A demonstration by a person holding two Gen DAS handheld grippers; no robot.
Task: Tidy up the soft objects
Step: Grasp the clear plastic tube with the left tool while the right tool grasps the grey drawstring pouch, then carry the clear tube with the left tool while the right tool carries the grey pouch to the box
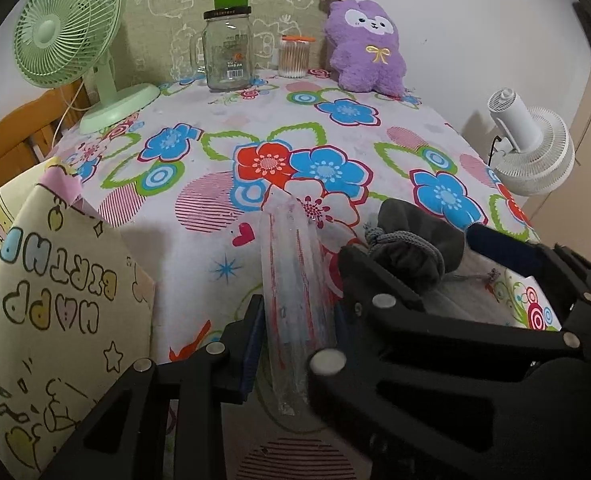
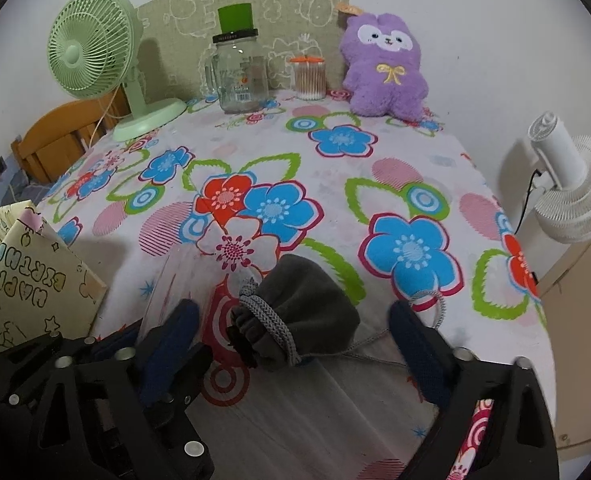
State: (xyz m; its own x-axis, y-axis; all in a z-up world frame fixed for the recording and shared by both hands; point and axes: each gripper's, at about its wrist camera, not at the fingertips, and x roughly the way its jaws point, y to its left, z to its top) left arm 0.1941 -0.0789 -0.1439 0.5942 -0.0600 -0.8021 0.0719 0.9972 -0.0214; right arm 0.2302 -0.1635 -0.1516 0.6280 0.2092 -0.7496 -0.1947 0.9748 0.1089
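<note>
1. Left gripper clamped on clear crinkly plastic bag, bag edge standing up off floral tablecloth.
2. Right gripper spread wide, straddling grey fleece drawstring pouch; pads not touching it.
3. Pouch lying on tablecloth near front edge, just right of plastic bag.
4. Purple plush toy upright at back, beside cotton-swab jar.
</note>
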